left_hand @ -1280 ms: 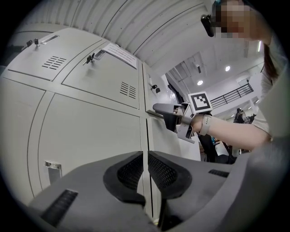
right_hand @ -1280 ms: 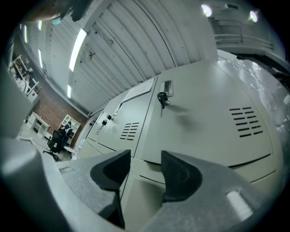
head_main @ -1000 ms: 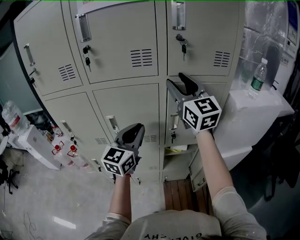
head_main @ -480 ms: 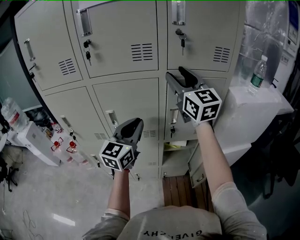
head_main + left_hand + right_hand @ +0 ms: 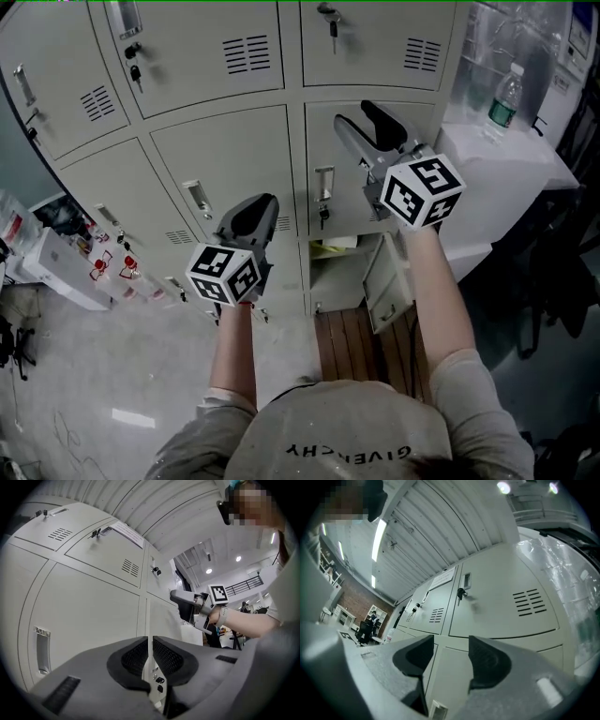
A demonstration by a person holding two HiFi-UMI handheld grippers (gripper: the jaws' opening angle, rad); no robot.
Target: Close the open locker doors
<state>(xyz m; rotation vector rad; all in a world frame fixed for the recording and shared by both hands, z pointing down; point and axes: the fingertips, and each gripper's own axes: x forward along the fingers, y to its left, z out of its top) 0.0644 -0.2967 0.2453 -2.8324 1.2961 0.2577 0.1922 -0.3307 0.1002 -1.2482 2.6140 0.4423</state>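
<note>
1. The left tongs hung in front of the middle column of the lockers. Their pads were all but pressed together and held nothing. They had hardly shifted against the doors over the last second.
2. At about 2 o'clock from them, the right tongs pointed at the top of the right column's middle-row door. That door looked flush with its frame. Their jaws had just been opening and now stood wide, with only the grey door face visible between them.
3. The person's gaze had dropped in that second. The locker rows slid up the head view, and the bottom of the right column came into fuller sight.
4. At 6 o'clock below the right tongs, the bottom-row door stood swung outward over the floor. Its compartment was exposed, with something pale lying inside.
5. As I read it, the middle door was done with, and the wide, empty right tongs had been freed for the low door. That door still needed pushing shut, so the task was not finished.
</note>
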